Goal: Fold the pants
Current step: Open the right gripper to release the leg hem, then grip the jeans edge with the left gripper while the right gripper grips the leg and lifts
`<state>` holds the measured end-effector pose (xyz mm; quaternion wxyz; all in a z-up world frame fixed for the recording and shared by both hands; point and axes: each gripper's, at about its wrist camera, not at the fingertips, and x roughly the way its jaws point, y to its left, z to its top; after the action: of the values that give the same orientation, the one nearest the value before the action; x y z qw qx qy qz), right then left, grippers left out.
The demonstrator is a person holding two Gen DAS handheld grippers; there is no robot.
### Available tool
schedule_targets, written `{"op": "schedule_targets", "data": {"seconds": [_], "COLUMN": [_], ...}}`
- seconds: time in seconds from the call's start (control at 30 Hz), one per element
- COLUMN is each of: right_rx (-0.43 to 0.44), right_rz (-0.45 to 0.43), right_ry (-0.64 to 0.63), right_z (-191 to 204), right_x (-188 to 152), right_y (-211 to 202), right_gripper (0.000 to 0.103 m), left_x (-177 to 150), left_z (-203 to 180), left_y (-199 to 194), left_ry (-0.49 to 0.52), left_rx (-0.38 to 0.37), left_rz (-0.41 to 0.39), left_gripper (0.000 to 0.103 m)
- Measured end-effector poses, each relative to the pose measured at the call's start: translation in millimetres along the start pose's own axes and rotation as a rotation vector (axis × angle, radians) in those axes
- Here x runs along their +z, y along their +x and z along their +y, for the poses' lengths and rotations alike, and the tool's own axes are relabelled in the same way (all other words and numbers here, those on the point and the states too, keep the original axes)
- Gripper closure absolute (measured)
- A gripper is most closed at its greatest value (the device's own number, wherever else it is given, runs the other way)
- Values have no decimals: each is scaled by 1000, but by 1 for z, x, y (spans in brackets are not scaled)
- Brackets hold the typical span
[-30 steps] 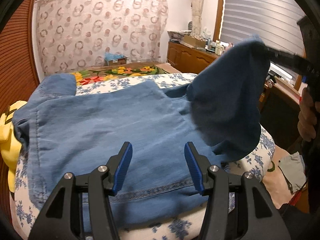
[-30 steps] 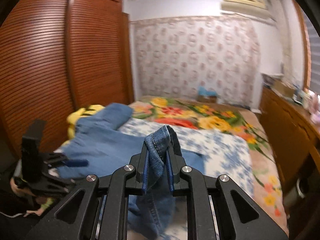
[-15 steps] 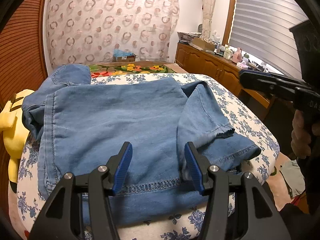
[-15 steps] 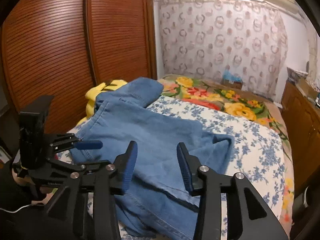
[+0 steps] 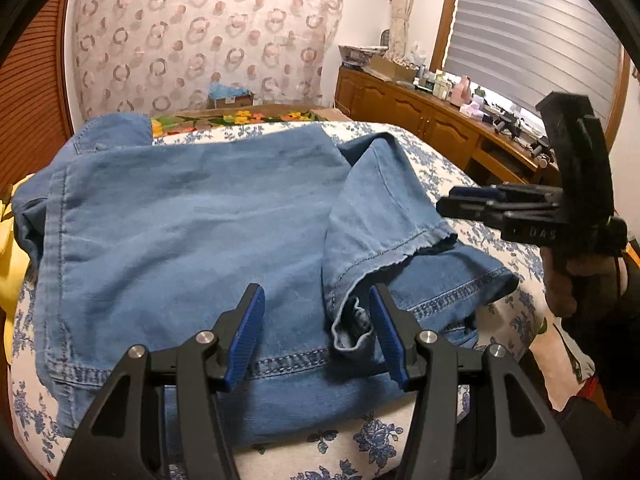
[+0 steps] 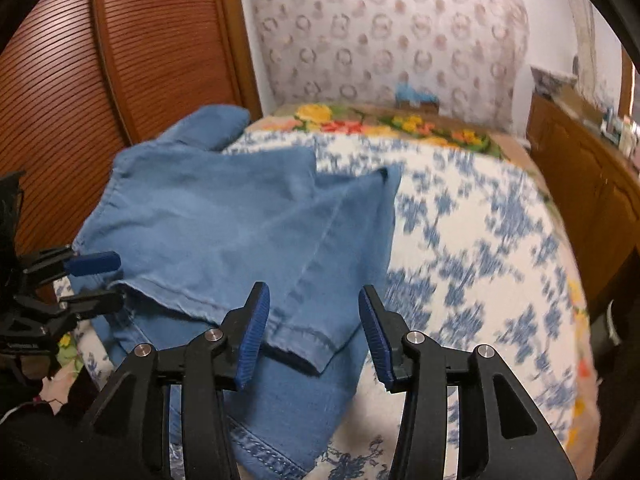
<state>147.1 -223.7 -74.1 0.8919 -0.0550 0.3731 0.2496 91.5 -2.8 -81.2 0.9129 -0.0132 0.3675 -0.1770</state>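
Note:
Blue denim pants (image 5: 192, 220) lie spread on the bed, with one leg end (image 5: 380, 216) folded back over the rest; they also show in the right wrist view (image 6: 224, 216). My left gripper (image 5: 316, 336) is open and empty, low over the near hem. My right gripper (image 6: 312, 332) is open and empty, just above the folded leg's hem (image 6: 296, 340). The right gripper also shows at the right of the left wrist view (image 5: 452, 204), and the left gripper shows at the left of the right wrist view (image 6: 96, 280).
The bed has a white cover with blue flowers (image 6: 480, 248) and a floral blanket (image 6: 400, 124) at the far end. A yellow plush (image 5: 10, 256) lies at the bed's left. A wooden wardrobe (image 6: 120, 60) stands left, a cluttered wooden sideboard (image 5: 424, 108) right.
My right gripper opened and let the pant leg drop onto the rest of the pants, then drew back and lower. The left gripper stayed open over the near hem.

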Motion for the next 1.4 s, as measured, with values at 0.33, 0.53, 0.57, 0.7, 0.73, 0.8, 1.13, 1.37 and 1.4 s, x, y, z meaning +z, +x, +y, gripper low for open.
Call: {"op": "schedule_targets", "data": {"seconds": [0.33,0.53,0.57,0.7,0.73,0.8,1.13,1.37,1.4], "right_rx": [33,61,59,73,70,73,89,156,165], "right_rz": [65,43,27,-52,-74,-121,-281,-281,-275], "right_ry": [68,61,49,28,19,1,-178,-264,-274], "right_z": [-9,-5,-3,1,2,5,63,124,131], "right_x": [-21,-19,-16,0,6,22,114,163,167], "right_y": [19,16,12,-9,-15,-29,-69,-41,-35], "right_gripper": [56,89,93,99,99,99,100,100,100], "left_x": [-7,-5,-5,0,1,3,26,24,22], "left_z": [-6,-9,-11,-16,-15,-14,4,40,46], "left_y": [9,5,4,-4,-7,-15,-88,-123,-126], "left_ry": [24,37,44,62,61,57,54,-1,-13], "left_rx": [-30,-62,-65,-68,-70,-78,-70,-4,8], "left_rz": [13,-4,-9,-27,-34,-55,-212,-262,-263], "left_gripper": [50,79,90,98,99,99,100,100,100]}}
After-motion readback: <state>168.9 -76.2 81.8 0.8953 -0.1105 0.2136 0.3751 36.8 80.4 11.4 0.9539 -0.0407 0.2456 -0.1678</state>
